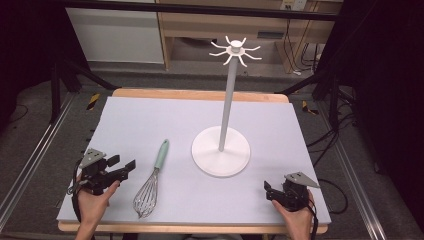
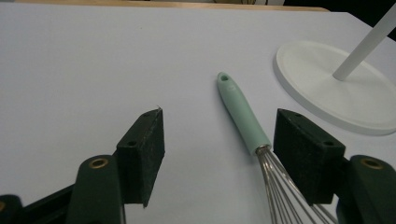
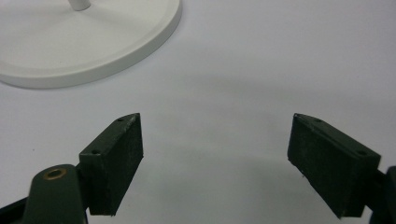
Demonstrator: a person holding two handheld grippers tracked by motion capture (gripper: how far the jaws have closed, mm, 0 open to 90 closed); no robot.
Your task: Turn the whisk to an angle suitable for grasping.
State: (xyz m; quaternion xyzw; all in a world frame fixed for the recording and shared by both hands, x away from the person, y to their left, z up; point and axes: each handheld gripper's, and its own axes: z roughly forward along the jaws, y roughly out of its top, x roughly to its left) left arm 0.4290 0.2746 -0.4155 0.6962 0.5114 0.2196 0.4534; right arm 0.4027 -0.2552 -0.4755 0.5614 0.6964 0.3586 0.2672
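Note:
A whisk (image 1: 152,181) with a mint-green handle (image 2: 242,113) and wire head lies on the pale mat, handle pointing away from me. My left gripper (image 1: 122,167) sits at the near left, open, just left of the whisk; in the left gripper view (image 2: 229,149) the whisk's neck lies close by the right-hand jaw, untouched. A white stand (image 1: 221,150) with a round base, tall pole and hooked top (image 1: 235,50) rises mid-table. My right gripper (image 1: 267,191) rests at the near right, open and empty (image 3: 217,158), with the stand's base (image 3: 93,42) ahead of it.
The pale mat (image 1: 150,120) covers a wooden table whose edge shows at front and back. Black frame legs and cables stand on the floor at both sides. A wooden cabinet (image 1: 200,25) is behind the table.

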